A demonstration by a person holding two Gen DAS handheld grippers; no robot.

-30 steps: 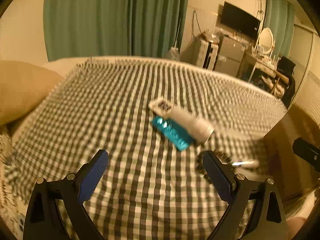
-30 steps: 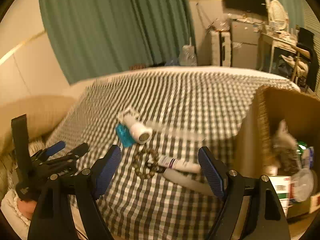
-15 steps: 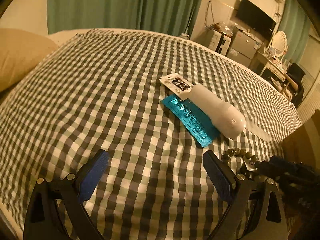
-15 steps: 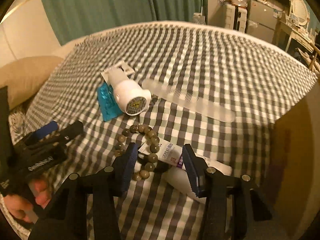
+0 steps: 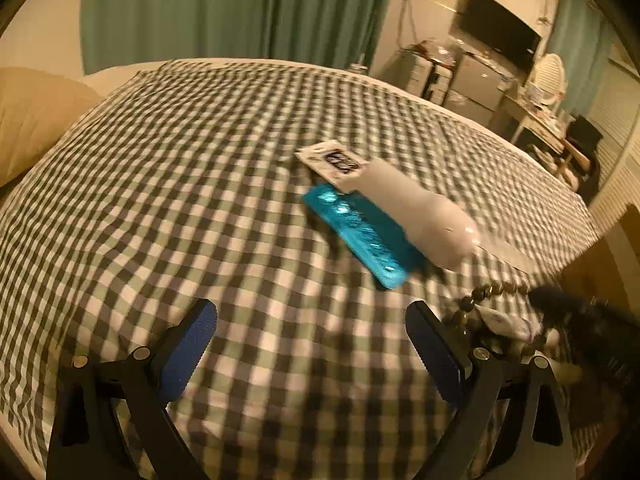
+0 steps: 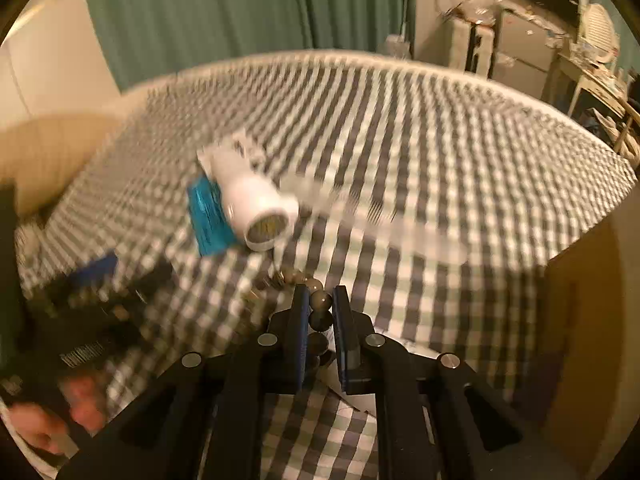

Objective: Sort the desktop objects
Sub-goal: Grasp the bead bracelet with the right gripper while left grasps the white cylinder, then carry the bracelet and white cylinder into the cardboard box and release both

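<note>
Two grippers are in my view, and I begin with the nearest things. My right gripper (image 6: 321,300) points steeply down at the bed, and its jaws are closing on the bead bracelet (image 6: 316,304): a few beads sit between the blue pads (image 6: 301,320), which are almost pressed together. I judge that I took the string where it lies over the small white tube (image 6: 394,354), because there the beads stand a little higher than the cloth and the pads can go around them without catching the fabric.

My left gripper (image 5: 312,344) is spread wide and holds nothing; it hovers tilted down over the bare checked bedspread (image 5: 160,200), just beside the bracelet (image 5: 480,296). I think it waits there for its own object.

A little farther lies the blue packet (image 5: 360,236), flat, with the white bottle (image 5: 416,216) on its side touching it and partly over a white sachet (image 5: 334,162). Beside the bottle, a long pale comb (image 6: 380,224) rests on the cloth, blurred.

At my right edge stands a brown cardboard wall (image 6: 576,320), probably the box for sorting. Far behind hang the green curtains (image 6: 240,12).
</note>
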